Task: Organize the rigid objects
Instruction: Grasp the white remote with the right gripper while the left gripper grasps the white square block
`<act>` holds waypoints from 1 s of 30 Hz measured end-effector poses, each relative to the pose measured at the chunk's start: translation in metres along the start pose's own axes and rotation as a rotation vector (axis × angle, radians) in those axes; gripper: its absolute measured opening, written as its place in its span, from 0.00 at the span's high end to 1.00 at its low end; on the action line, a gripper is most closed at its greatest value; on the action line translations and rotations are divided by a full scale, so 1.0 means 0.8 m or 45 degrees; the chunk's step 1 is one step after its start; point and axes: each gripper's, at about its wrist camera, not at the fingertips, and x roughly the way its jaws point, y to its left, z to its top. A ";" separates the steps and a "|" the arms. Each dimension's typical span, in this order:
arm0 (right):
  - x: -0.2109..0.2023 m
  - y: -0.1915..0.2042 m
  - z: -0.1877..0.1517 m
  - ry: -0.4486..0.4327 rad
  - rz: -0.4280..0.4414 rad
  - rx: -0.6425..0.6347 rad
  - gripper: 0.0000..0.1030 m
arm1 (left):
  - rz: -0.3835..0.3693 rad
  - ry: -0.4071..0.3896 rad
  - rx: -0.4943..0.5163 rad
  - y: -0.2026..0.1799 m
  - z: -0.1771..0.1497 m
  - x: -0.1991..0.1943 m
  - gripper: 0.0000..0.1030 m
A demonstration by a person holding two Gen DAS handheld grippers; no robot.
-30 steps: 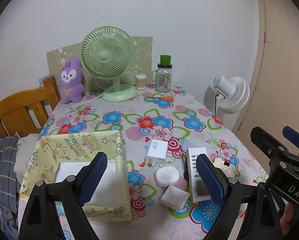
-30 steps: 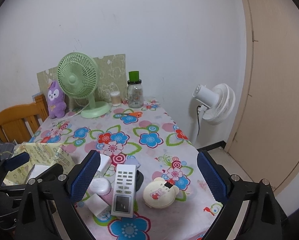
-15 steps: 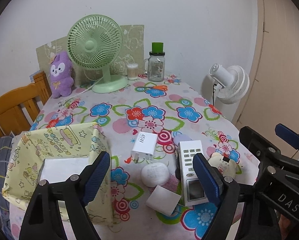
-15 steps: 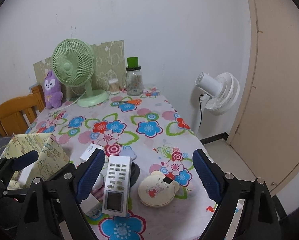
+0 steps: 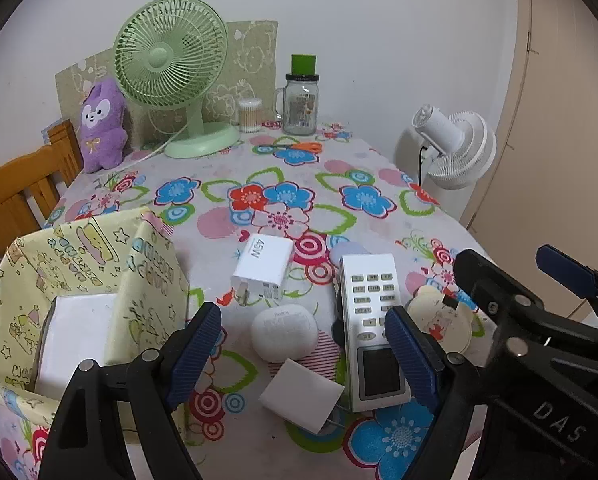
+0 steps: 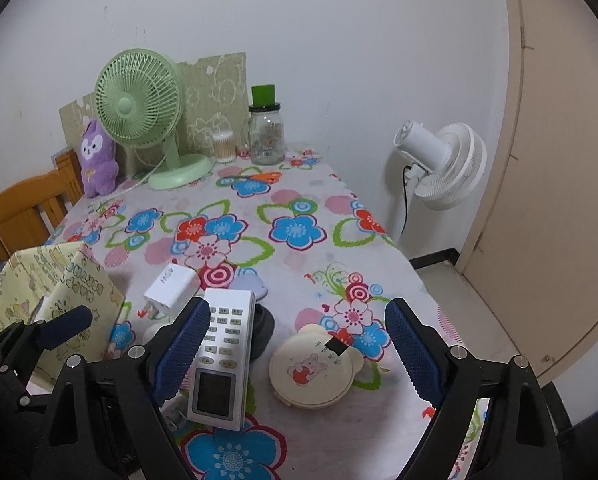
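Green desk fan, purple plush — glass jar behind, table's far edge.

left gripper open, right gripper open, both angled downward

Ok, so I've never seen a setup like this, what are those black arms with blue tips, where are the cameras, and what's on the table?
They are two hand-held grabbing tools, one in each of a person's hands, each carrying a wide-angle camera looking along its fingers. One picture is from the left tool, the other from the right tool. Both have just been closing a little but are open and hold nothing. On the flowered table lie a remote control, a white charger, a white oval case, a round cream case and a yellow box. A green fan stands at the back.
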 end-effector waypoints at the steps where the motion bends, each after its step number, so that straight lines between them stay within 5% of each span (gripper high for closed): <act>1: 0.003 0.001 -0.002 0.006 0.003 -0.003 0.11 | 0.003 0.005 0.003 -0.001 -0.002 0.002 0.17; 30: 0.079 0.042 -0.032 0.201 0.114 -0.047 0.16 | 0.078 0.092 -0.064 0.003 -0.034 0.042 0.27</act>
